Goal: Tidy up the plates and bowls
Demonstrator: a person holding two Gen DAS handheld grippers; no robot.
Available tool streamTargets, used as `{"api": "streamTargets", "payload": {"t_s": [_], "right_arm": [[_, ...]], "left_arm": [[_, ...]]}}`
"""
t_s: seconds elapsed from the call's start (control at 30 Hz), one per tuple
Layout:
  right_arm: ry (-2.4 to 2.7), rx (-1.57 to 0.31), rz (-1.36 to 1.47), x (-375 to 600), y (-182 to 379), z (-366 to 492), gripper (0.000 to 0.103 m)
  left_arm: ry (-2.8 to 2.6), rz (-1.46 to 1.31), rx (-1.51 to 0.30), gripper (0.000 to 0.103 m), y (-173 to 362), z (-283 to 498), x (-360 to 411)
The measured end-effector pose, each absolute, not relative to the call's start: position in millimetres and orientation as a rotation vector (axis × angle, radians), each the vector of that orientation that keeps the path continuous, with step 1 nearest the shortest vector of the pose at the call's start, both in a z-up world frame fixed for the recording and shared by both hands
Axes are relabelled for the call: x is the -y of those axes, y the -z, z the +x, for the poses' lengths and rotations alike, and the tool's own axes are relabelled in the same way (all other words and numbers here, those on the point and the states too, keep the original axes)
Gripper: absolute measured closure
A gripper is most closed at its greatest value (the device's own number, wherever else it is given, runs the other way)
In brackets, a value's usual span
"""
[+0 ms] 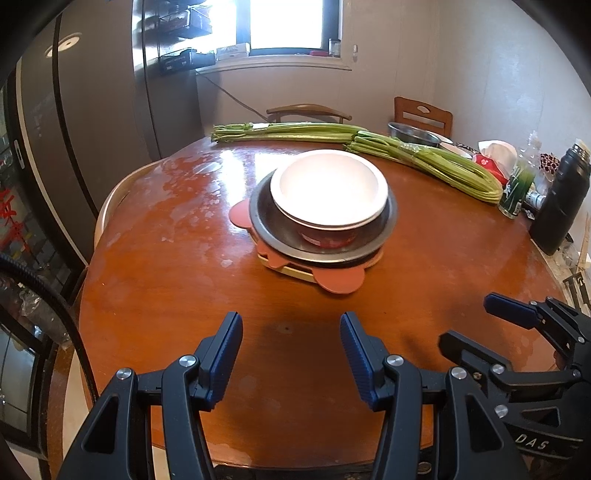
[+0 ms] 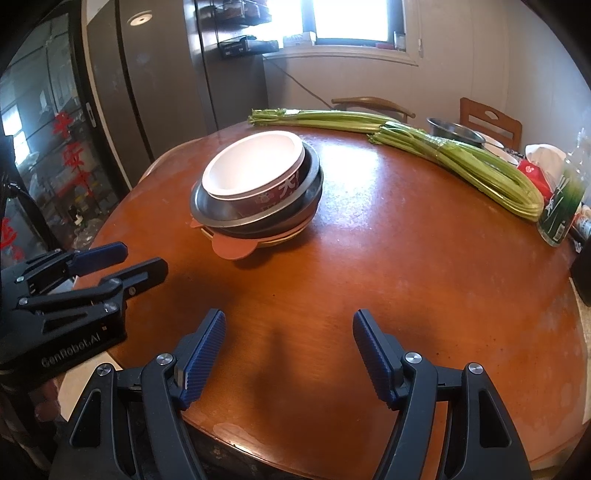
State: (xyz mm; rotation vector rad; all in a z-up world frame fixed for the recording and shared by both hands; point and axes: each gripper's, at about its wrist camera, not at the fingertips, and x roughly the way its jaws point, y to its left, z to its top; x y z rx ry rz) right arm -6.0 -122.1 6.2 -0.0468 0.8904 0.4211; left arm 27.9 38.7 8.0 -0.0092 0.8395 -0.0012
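1. Both pairs of fingers stand apart with nothing between them: the left gripper [image 1: 291, 325] at a moderate gap, the right gripper [image 2: 289, 323] somewhat wider. Each hangs over the near edge of the table, pointing down and forward, well apart from the stack of dishes. The blue ribbed pads [image 2: 205, 356] face each other across bare wood.
2. Largest thing in view is the round wooden table [image 1: 177, 266], reddish-brown and glossy, with pale worn patches on its left side.
3. Behind it on the left stands a tall dark cabinet [image 1: 92, 110], and a bright window [image 1: 291, 26] sits in the far wall.
4. Two wooden chairs [image 1: 424, 112] show past the far edge of the table.
5. Long bundles of celery [image 1: 424, 157] lie across the far side of the table, reaching toward the right.
6. A black bottle [image 1: 557, 199] stands upright at the right edge, near a green-labelled bottle [image 1: 515, 192].
7. The stack of dishes sits near the middle of the table: a metal bowl [image 1: 266, 221] rests on a pink plate [image 1: 338, 282] with rounded tabs, over what looks like a pale yellow plate beneath.
8. Nested inside the metal bowl is a white bowl [image 1: 328, 188] with a red printed outer wall, slightly tilted.
9. Another steel bowl [image 1: 412, 133] sits at the far right, behind the celery.
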Motion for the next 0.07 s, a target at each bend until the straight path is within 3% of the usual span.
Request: {"api": "streamTargets", "payload": {"t_s": [0.07], "right_arm": [[-0.414,-0.899,-0.036,127.1,-4.7,-2.6,0.030]], "left_arm": [[-0.004,-0.019,-0.837,0.048,-9.9,33.4,-46.3]]}}
